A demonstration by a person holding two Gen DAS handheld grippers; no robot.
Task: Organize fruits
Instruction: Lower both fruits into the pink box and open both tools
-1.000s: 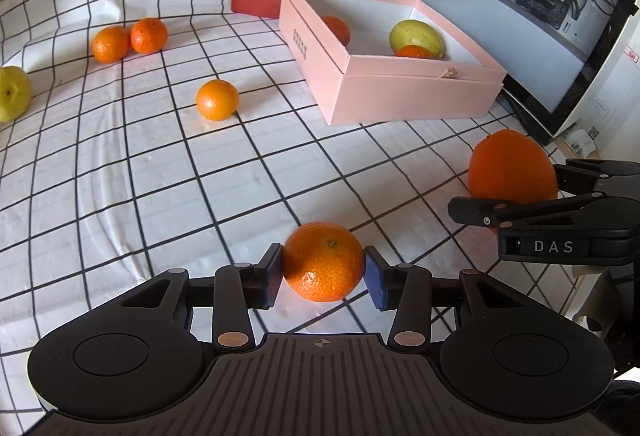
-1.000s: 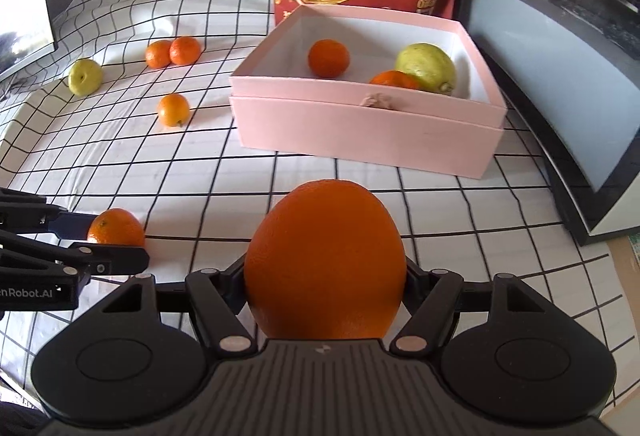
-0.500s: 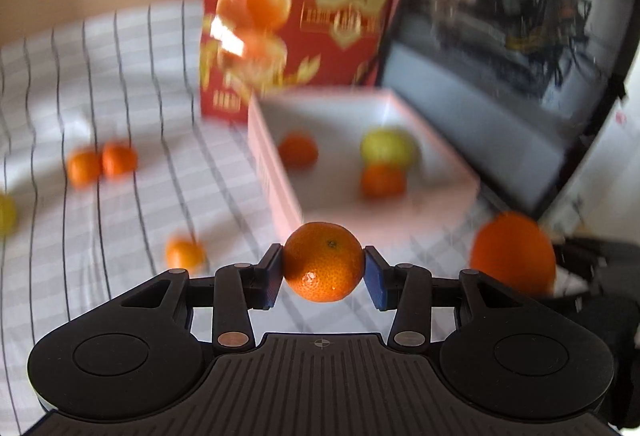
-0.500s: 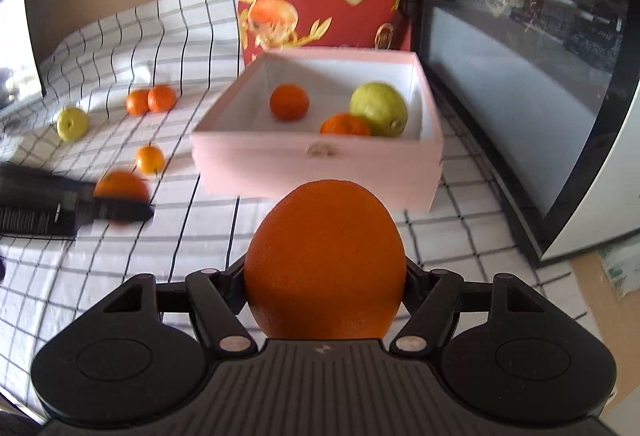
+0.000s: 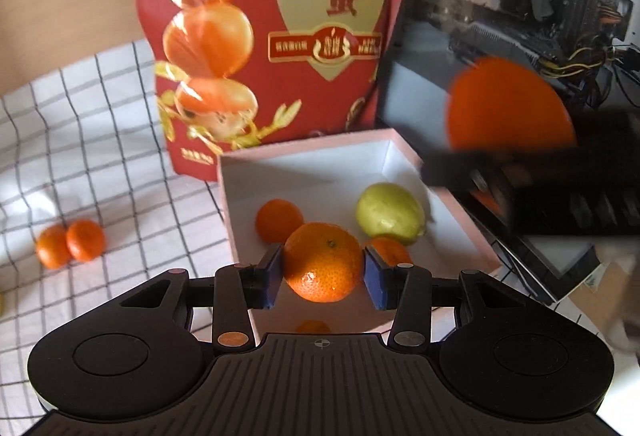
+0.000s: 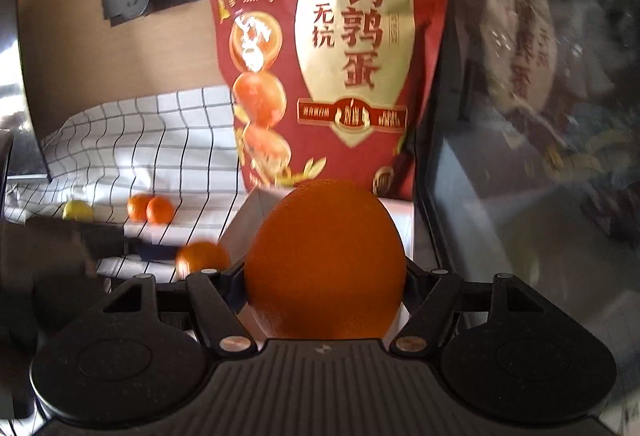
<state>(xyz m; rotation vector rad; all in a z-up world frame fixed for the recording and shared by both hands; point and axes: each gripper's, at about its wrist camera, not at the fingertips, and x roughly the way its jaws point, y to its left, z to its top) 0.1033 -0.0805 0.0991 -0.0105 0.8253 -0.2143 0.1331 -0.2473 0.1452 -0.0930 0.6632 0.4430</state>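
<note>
Status: two fruits in transit, sorting partly complete.

Left tool (image 5: 324,282): pinching a small mandarin (image 5: 323,261) between both pads, held above the near part of the pink box (image 5: 468,220). Right tool (image 6: 325,288): clamped on a large orange (image 6: 324,260), which fills the gap between the fingers; seen from the left wrist view as a blurred orange shape above the box's right edge, so judged raised over or just beside the box.

Already inside the box: one mandarin (image 5: 279,220), one yellow-green fruit (image 5: 390,213), and a further orange fruit (image 5: 390,250) partly hidden behind the left tool's pad.

Remaining on the checked cloth covering the surface (image 5: 100,164): a pair of mandarins (image 5: 70,245) touching each other, well left of the box, and a yellow-green fruit (image 6: 77,210) further left, visible only in the right wrist view. A small orange patch low down between the left tool's fingers is too hidden to identify.

Red snack bag (image 5: 272,36) standing upright directly behind the box; not part of the sorting.

Assessment: roughly half done. Next requirement judged to be release of both held fruits into the box, then retrieval of the fruits left on the cloth.
</note>
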